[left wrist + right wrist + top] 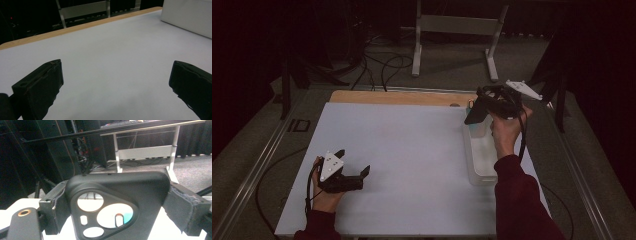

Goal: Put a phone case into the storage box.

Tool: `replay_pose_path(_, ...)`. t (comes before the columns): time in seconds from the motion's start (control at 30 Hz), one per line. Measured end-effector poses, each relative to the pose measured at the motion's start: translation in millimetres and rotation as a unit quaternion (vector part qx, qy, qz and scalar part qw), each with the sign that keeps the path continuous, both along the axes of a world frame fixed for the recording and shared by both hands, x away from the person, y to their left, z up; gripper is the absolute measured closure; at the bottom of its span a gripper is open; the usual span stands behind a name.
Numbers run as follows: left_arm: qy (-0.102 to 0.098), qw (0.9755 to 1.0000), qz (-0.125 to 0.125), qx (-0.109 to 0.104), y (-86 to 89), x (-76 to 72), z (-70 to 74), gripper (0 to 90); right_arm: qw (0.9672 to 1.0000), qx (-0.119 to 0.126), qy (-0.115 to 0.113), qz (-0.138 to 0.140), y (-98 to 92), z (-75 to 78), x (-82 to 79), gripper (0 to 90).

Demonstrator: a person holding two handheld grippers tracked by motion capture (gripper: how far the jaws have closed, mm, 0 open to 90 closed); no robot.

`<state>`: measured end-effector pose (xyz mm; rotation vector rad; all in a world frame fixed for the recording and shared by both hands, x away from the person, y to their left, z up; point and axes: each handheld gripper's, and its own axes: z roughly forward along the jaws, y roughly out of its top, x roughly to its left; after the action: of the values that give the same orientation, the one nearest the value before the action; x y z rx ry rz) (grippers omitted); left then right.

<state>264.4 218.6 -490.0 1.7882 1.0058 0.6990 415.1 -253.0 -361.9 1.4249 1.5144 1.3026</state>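
Note:
My right gripper is shut on a black phone case and holds it in the air above the far end of a white tray on the table's right side. In the right gripper view the phone case stands upright between the two jaws of the right gripper, camera cut-outs toward me; something teal shows through one cut-out. My left gripper rests open on the white table top at the near left, and the left gripper has nothing between its jaws.
The table's wooden far edge runs behind the white surface. A grey metal stand and loose cables lie on the floor beyond. The white tray sits far right in the left gripper view.

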Motion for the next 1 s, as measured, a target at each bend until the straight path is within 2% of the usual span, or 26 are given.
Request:
replay_pose_path(0.6, -0.002, 1.0, -0.005, 0.001, -2.1, -1.1, 0.3, 0.0, 0.9983, -0.02, 0.006, -0.054, -9.1, -5.5, 8.2, 14.2)
replay_pose_path(0.8, -0.002, 1.0, -0.006, 0.001, -2.2, -1.2, 0.3, 0.0, 0.9972, -0.039, 0.012, -0.062, -9.0, -9.8, 9.9, 14.1)
replay_pose_path(1.0, -0.002, 1.0, -0.005, 0.001, -1.9, -1.5, 0.6, 0.0, 0.9971, -0.039, 0.024, -0.06, -7.5, -18.2, 13.3, 14.1)
